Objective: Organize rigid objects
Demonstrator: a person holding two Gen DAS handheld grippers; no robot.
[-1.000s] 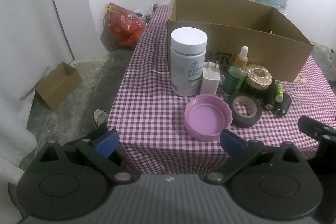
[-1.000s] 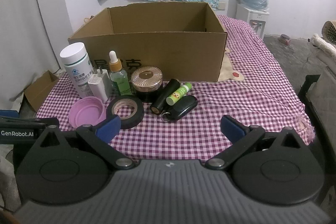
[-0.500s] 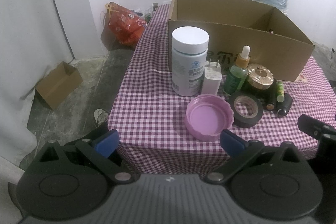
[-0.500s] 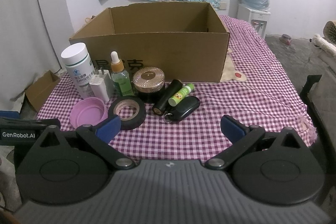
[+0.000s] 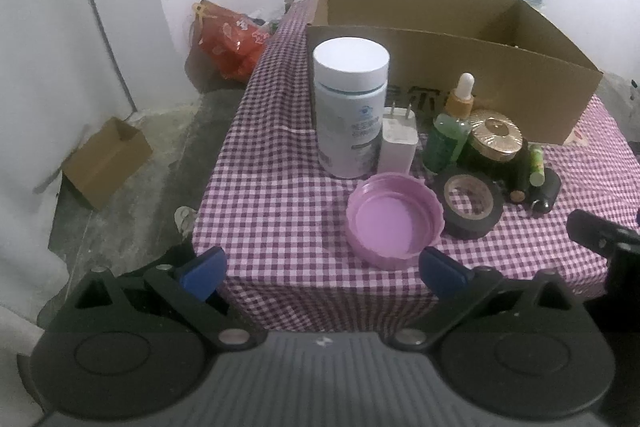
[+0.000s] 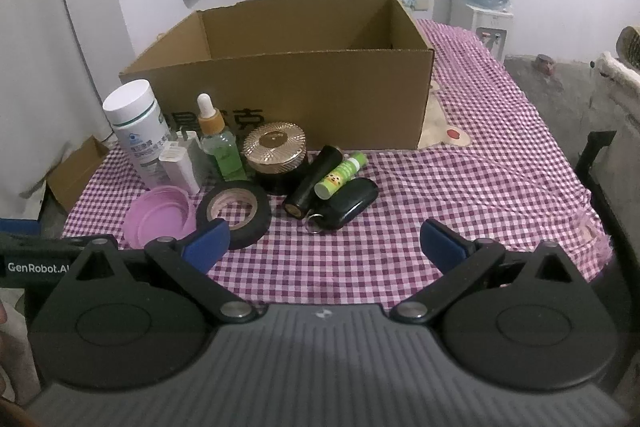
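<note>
Jaws spread wide — left gripper, right gripper — empty.

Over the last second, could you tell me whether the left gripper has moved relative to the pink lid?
Yes. The left gripper has eased slightly forward and lower toward the table: the pink lid now sits nearer its fingertips and the cardboard box looms slightly larger.

White-capped bottle, white charger, green dropper bottle and gold-lidded jar stood upright before the open cardboard box. Pink lid, black tape roll, black tube, green stick and black key fob lay in front.
</note>
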